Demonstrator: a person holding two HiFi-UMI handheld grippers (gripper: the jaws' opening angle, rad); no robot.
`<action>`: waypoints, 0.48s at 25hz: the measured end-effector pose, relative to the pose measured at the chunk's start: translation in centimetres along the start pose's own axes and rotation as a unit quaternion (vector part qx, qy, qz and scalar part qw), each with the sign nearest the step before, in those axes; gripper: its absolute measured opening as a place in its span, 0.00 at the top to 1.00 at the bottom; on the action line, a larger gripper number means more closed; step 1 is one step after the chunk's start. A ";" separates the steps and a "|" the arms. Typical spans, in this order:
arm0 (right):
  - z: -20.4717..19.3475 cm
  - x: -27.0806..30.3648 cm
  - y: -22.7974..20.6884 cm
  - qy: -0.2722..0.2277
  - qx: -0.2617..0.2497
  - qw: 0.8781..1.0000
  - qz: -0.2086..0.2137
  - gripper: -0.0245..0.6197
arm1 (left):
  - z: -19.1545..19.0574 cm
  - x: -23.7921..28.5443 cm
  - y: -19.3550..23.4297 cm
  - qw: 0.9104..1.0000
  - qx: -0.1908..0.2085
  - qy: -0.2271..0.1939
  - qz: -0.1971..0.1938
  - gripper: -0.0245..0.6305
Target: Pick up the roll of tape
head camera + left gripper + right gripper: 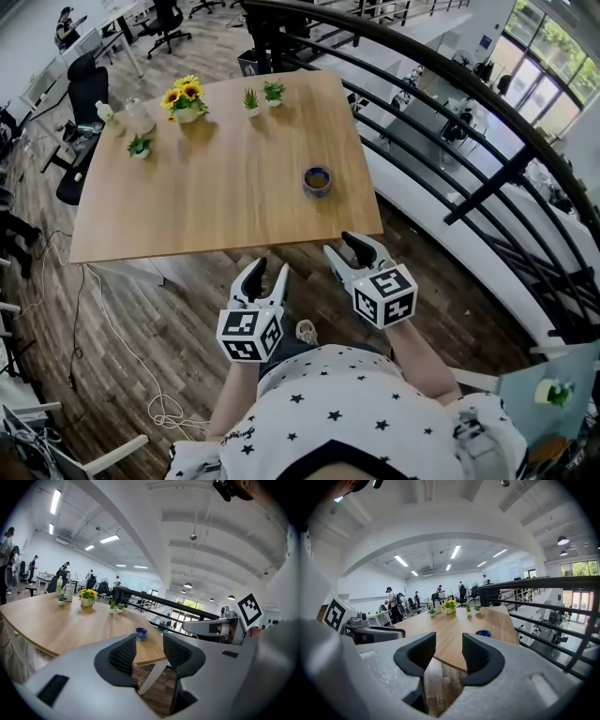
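The roll of tape [318, 180] is a small blue-rimmed ring lying flat on the wooden table [206, 197], near its front right corner. It also shows as the tape [141, 633] just beyond the left jaws, and as the tape [483, 633] to the right of the right jaws. Both grippers hang short of the table's near edge, over the floor. My left gripper [265, 274] is open and holds nothing. My right gripper [345, 248] stands open too, nearer the corner where the tape lies. Each gripper's jaws frame only table edge and floor.
A pot of sunflowers [186, 99], small potted plants [261, 96] and bottles [127, 117] stand along the table's far side. A black railing [441, 131] runs close along the right. Office chairs [82, 103] are at the left, and cables [112, 328] lie on the floor.
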State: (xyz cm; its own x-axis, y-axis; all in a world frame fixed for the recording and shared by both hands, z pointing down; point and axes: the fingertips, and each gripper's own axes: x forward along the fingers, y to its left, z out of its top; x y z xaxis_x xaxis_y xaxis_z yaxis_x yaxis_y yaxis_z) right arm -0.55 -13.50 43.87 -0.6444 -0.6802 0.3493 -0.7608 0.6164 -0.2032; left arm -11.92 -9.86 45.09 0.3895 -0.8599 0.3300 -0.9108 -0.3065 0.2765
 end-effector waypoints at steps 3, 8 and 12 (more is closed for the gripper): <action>0.4 1.6 -0.4 0.002 0.001 1.000 -0.004 0.71 | 0.7 1.1 1.2 1.000 0.002 0.002 -0.005 0.71; 1.2 3.5 -1.1 0.004 0.002 1.000 -0.011 0.70 | 1.5 2.6 2.6 1.000 0.006 0.006 -0.014 0.71; 1.5 4.7 -1.7 0.007 0.004 1.000 -0.020 0.70 | 2.0 3.7 3.6 1.000 0.004 0.007 -0.020 0.71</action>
State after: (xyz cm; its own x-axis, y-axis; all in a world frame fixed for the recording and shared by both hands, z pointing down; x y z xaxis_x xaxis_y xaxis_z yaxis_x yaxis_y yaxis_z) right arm -2.34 -18.35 44.46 -0.6128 -0.6985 0.3697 -0.7862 0.5862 -0.1956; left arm -14.06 -14.94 45.52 0.4268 -0.8416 0.3310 -0.8959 -0.3437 0.2815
